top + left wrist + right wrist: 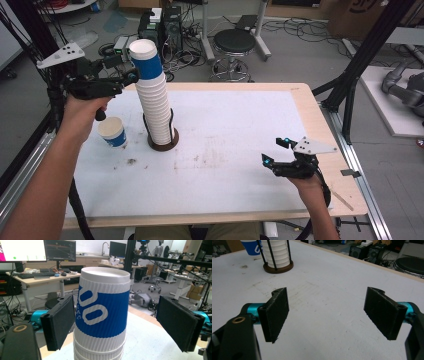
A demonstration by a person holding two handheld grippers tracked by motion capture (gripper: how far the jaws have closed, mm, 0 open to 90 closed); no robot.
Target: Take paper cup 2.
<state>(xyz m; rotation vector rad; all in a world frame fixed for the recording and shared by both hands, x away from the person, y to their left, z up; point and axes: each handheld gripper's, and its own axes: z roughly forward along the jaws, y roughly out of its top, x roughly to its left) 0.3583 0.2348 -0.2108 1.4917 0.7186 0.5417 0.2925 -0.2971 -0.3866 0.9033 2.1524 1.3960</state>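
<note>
The left gripper (131,76) is hovering with jaws apart around the top cup (102,307) of the tall stack (155,107) standing far left on the counter (240,125). The right gripper (274,151) is resting near right, jaws spread wide.

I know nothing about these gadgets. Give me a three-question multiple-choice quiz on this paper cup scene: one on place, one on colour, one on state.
1. Where does the single cup stand?
A. beside the stack's holder
B. on the stool
C. between the right gripper's jaws

2. What colour is the top cup's band?
A. red
B. green
C. blue

3. How are the left gripper's jaws?
A. shut
B. open around the top cup
C. holding a spoon

Answers: 1 A, it stands on the table next to the holder; 2 C, blue band with white print; 3 B, jaws stand on either side of the cup, gaps visible.
</note>
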